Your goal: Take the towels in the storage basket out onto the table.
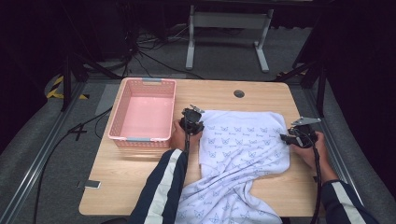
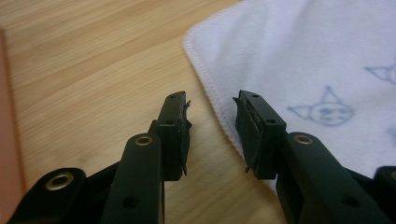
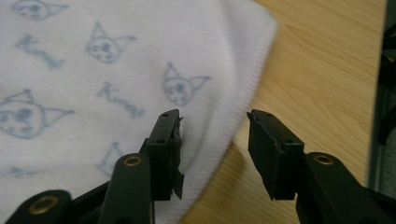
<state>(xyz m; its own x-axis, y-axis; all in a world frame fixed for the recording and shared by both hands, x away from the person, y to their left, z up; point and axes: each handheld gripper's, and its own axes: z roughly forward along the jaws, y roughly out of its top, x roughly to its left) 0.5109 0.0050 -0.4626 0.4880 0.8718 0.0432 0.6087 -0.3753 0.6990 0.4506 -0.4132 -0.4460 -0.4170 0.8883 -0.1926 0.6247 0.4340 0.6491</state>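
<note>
— Wooden table (image 1: 140, 177) under a dark studio, seen from above: what is going on at the near edge?

— Closest to me, the white printed towel (image 1: 243, 154) spills off the table's front in a crumpled fold (that part is not laid flat). Farther up it spreads out, its long side running across the table from my left hand to my right.

— And your two tools?

— I hold one at each end of that spread part. My left gripper (image 2: 212, 126) stands with its jaws apart, nothing pinched; the stitched hem of the towel (image 2: 303, 70) runs up between them, its corner just ahead and the cloth lying off to one side. My right gripper (image 3: 212, 149) is likewise parted, one jaw over the cloth, the other over bare wood, the towel's (image 3: 116, 79) edge passing between, not clamped.

— So which hand is nearer?

— Neither, I judge; each sits right at its own side edge. What matters is that both hems lie inside the jaws, so closing would catch the two ends together.

— Beyond that?

— A pink basket (image 1: 142, 114) stands farther back on the left, just beside my left hand and apart from the towel.
</note>
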